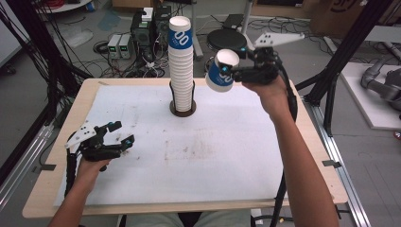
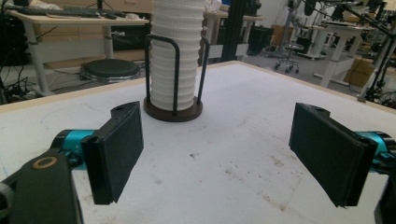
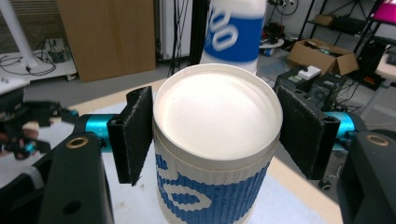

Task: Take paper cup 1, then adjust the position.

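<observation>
A tall stack of white ribbed paper cups point(image 1: 181, 61) with a blue band on the top one stands in a dark wire holder point(image 1: 183, 108) at the table's far middle; its lower part point(image 2: 175, 60) rises ahead in the left gripper view. My right gripper point(image 1: 230, 72) is shut on one blue-and-white cup point(image 1: 221, 71), held tilted in the air just right of the stack; the black pads press both sides of the cup point(image 3: 215, 144). My left gripper point(image 1: 124, 134) rests low at the table's left, open, with nothing between its pads point(image 2: 116, 151).
A white mat point(image 1: 198, 156) with faint stains covers the wooden table. Off the far edge the floor holds cables, power boxes point(image 1: 119, 45) and a round black stool point(image 1: 227, 40). Black frame posts point(image 1: 331, 71) stand to the right.
</observation>
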Demonstrator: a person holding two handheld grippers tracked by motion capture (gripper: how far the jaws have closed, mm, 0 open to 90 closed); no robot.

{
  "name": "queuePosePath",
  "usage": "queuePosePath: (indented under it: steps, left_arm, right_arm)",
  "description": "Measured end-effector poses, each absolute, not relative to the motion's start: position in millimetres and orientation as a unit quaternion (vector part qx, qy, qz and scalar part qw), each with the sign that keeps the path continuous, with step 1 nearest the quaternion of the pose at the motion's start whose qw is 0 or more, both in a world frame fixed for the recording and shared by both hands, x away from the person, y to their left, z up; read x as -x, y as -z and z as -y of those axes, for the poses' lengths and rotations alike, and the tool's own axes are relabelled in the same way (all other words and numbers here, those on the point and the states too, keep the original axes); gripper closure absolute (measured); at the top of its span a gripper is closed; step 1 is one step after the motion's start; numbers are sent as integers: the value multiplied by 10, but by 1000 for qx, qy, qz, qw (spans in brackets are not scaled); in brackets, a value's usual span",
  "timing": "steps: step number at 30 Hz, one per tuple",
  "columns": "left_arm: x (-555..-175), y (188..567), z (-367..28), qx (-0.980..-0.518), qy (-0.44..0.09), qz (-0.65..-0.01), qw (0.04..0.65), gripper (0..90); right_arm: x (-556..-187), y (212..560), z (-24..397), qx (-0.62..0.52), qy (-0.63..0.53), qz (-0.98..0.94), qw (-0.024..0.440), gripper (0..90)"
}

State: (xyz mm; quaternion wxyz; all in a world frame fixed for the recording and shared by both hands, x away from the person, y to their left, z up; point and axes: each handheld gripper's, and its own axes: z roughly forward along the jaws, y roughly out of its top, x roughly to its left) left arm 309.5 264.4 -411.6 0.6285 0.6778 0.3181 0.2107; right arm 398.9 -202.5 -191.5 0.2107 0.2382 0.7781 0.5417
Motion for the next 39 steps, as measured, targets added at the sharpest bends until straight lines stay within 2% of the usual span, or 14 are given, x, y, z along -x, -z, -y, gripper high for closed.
queuePosePath:
  steps: [1, 17, 31, 39]
  left_arm:
    - [-3094, 4116, -2633, -679, -207, -317, 629, 176]
    - [-3012, 4072, -2487, -689, -184, -305, 631, 162]
    - [-3056, 4078, -2386, -693, -179, -287, 636, 162]
    - [-3057, 4053, -2348, -701, -174, -268, 637, 163]
  right_arm:
    - [-3918, 2088, 2036, -238, -540, -780, 208, 316]
    - [-3512, 2948, 2163, -232, -536, -789, 190, 316]
    - [-3353, 3216, 2142, -218, -535, -797, 177, 316]
    - [-3343, 3251, 2124, -212, -536, -800, 165, 315]
